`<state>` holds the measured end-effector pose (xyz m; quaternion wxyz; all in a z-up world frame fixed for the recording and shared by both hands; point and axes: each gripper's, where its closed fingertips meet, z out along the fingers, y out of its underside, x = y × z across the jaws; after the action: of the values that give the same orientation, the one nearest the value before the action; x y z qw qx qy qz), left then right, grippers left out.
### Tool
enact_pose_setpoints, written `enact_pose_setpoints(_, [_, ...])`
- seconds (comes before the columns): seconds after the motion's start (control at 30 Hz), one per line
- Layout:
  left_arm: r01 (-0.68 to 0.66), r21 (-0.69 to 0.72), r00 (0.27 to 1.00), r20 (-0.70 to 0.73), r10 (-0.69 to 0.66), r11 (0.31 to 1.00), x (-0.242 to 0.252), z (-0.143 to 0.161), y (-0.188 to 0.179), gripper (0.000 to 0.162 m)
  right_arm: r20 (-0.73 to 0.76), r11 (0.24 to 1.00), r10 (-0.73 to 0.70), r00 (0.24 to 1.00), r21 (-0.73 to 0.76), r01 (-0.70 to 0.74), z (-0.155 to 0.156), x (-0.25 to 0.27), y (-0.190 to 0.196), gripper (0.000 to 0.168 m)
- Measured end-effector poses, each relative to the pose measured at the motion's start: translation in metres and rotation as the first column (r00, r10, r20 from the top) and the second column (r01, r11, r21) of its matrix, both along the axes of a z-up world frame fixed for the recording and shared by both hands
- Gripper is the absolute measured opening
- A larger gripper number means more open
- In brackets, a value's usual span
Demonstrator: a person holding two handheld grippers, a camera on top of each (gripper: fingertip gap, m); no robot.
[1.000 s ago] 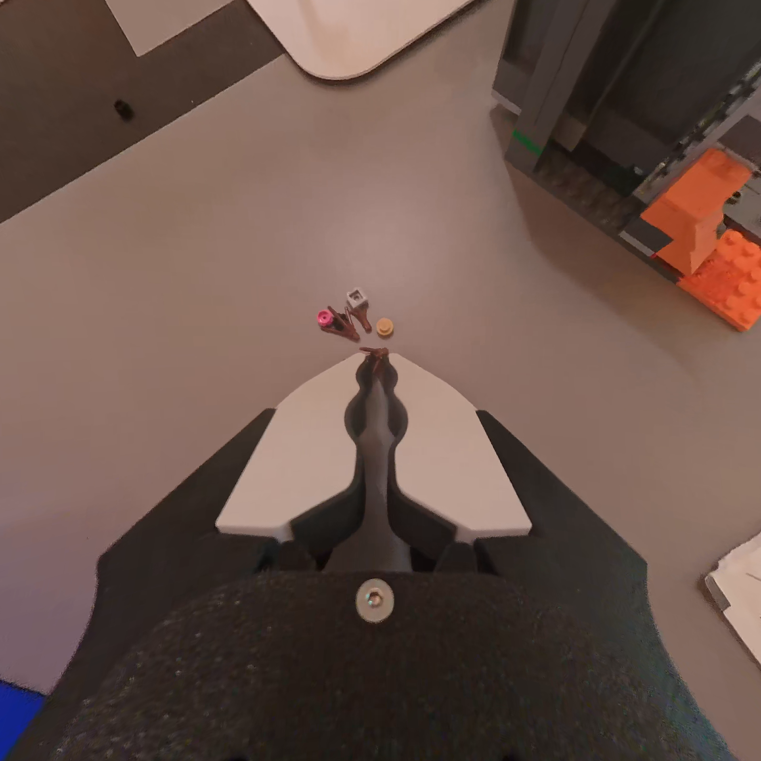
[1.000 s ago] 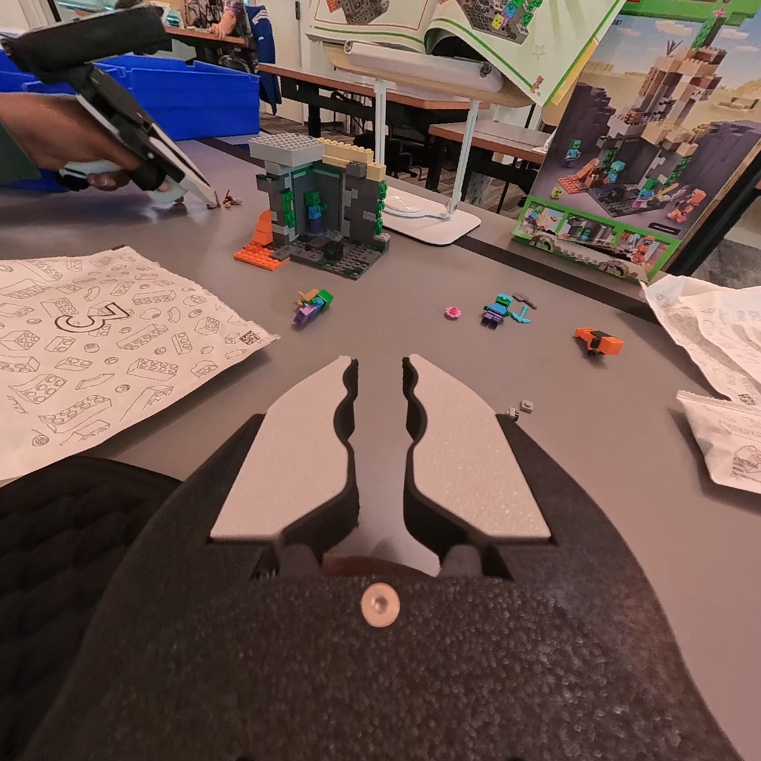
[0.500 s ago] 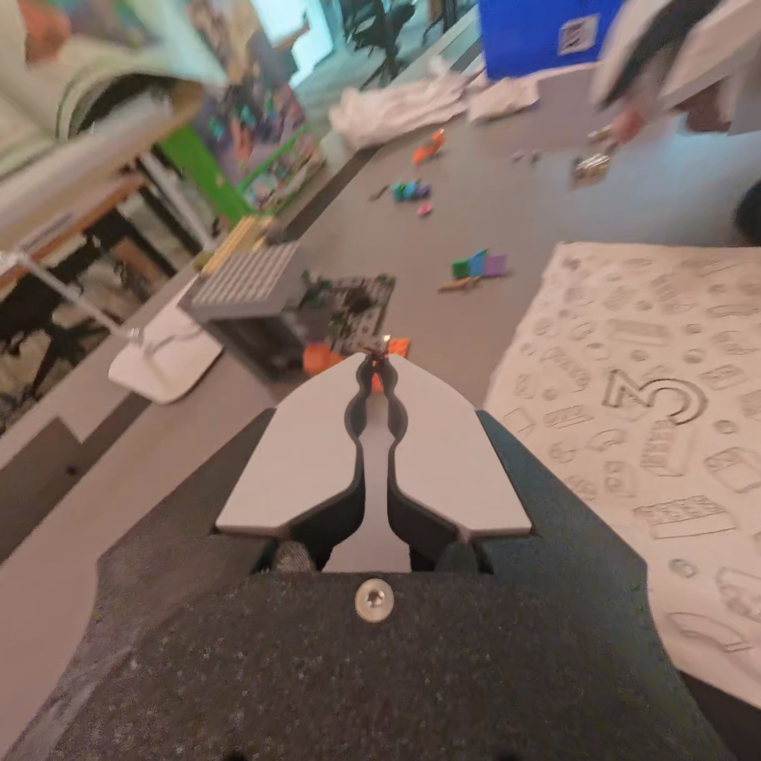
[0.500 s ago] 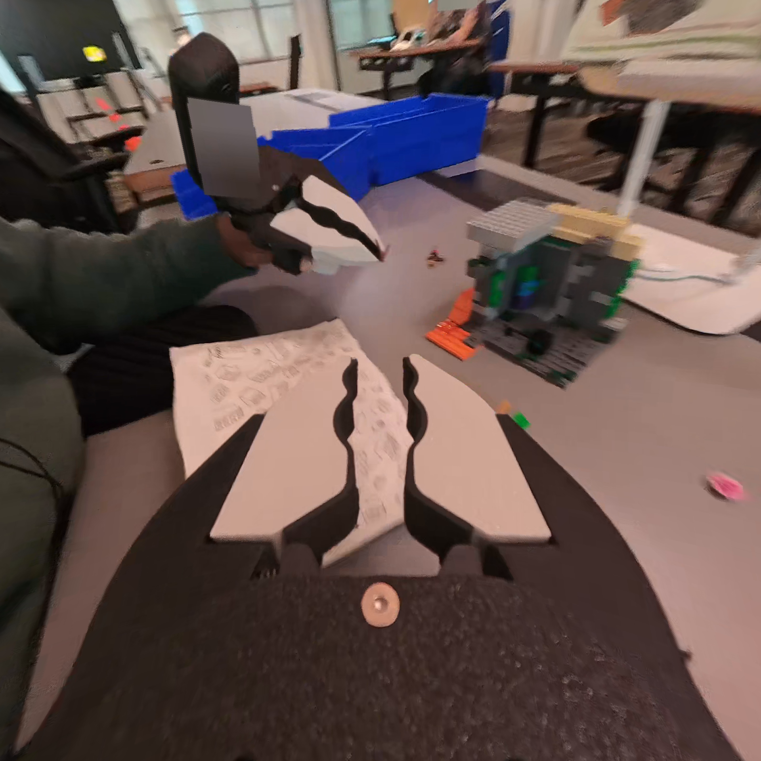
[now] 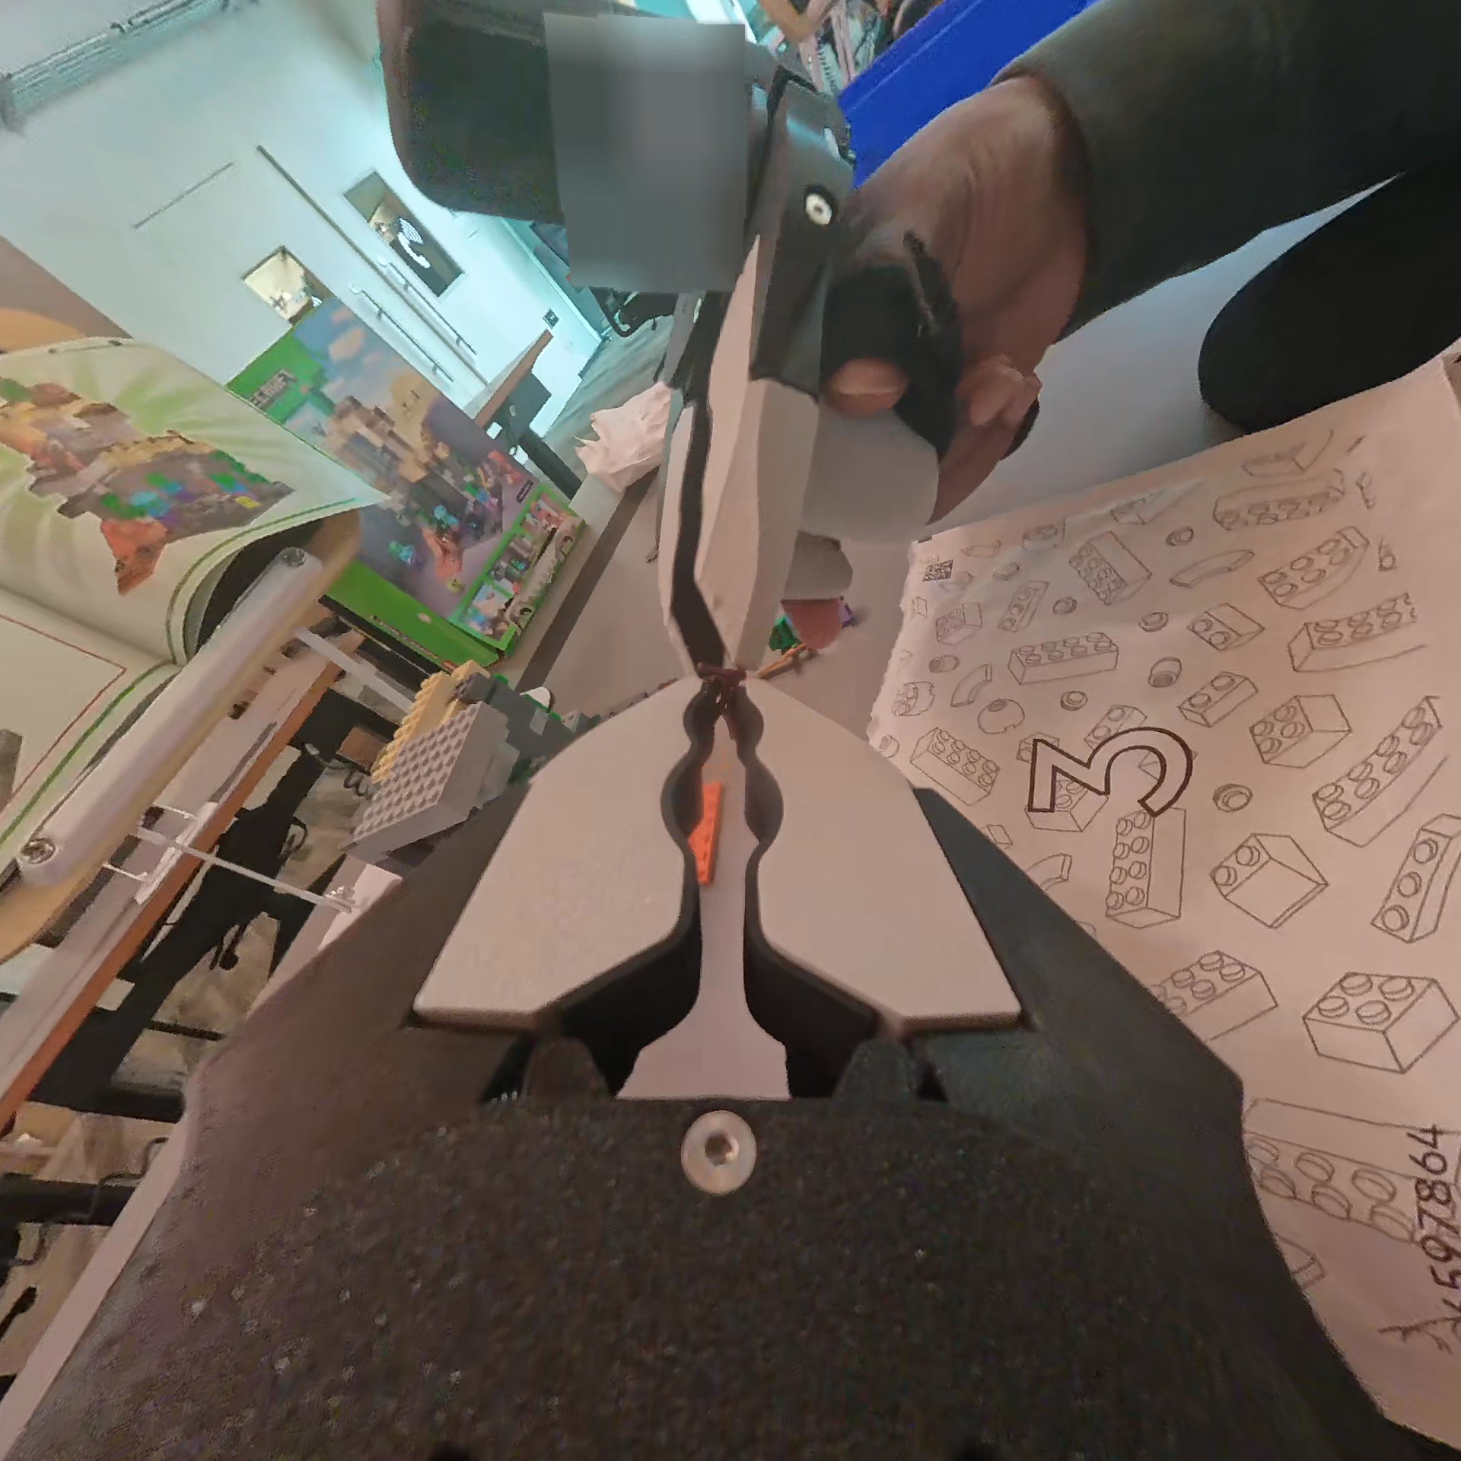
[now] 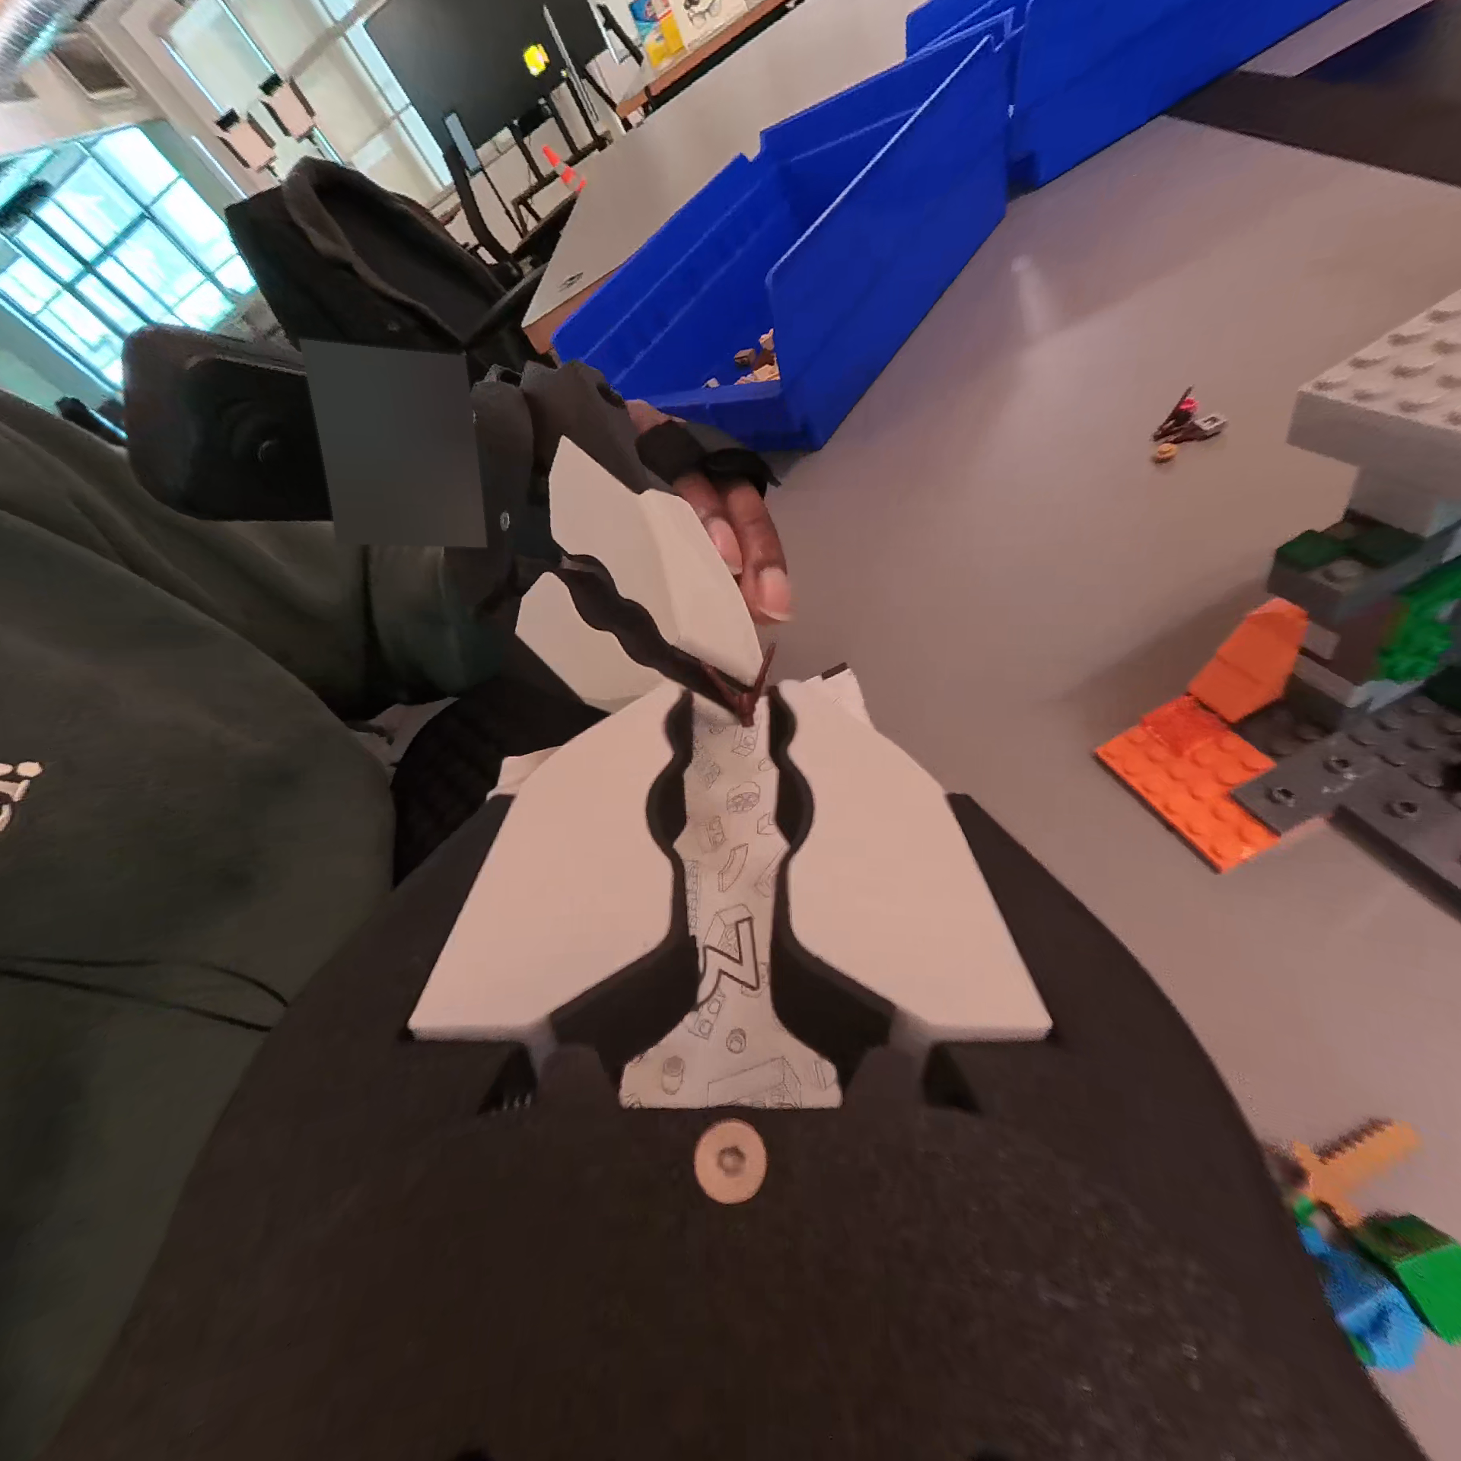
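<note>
Your left gripper (image 5: 721, 696) pinches a tiny dark-brown plastic piece (image 5: 718, 678) at its tips; your right gripper (image 6: 731, 696), slightly spread, meets it tip-to-tip, not yet gripping.

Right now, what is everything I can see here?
Small dark brown plastic piece: one, pinched at left gripper's tips, between right gripper's tips.
Printed white paper bag: one, on grey table.
Grey brick building with orange plates: one, on table.
Blue plastic bins: several, far side.
Tiny loose pieces: few, before bins.
Green toy box: one, background.
Left gripper: shut.
Right gripper: slightly open.
</note>
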<state>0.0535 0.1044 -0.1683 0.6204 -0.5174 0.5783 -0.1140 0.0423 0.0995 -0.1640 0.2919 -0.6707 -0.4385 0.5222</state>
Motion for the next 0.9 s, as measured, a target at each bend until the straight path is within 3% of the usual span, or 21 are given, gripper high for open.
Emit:
enact_pose_setpoints(0.1, [0.0,0.022,1.0,-0.012,0.0,1.0,0.001,-0.002,-0.001,0.004,-0.005,1.0,0.009,1.0,-0.024,-0.009,-0.003,0.001,-0.001,0.007])
enact_pose_setpoints(0.53, [-0.004,0.07,0.998,-0.058,0.008,0.998,0.006,-0.01,-0.002,0.004,-0.027,0.996,0.029,0.999,-0.087,-0.031,-0.012,0.007,-0.002,0.006])
enact_pose_setpoints(0.77, [-0.015,0.132,0.996,-0.088,0.027,0.991,0.006,-0.011,-0.002,0.004,-0.019,0.988,0.025,1.0,-0.152,-0.027,-0.016,0.005,-0.003,0.024])
enact_pose_setpoints(0.9, [-0.028,0.165,0.995,-0.093,0.043,0.986,0.005,-0.008,-0.001,0.004,-0.036,0.976,0.017,0.999,-0.216,-0.024,-0.014,0.003,-0.004,0.023])
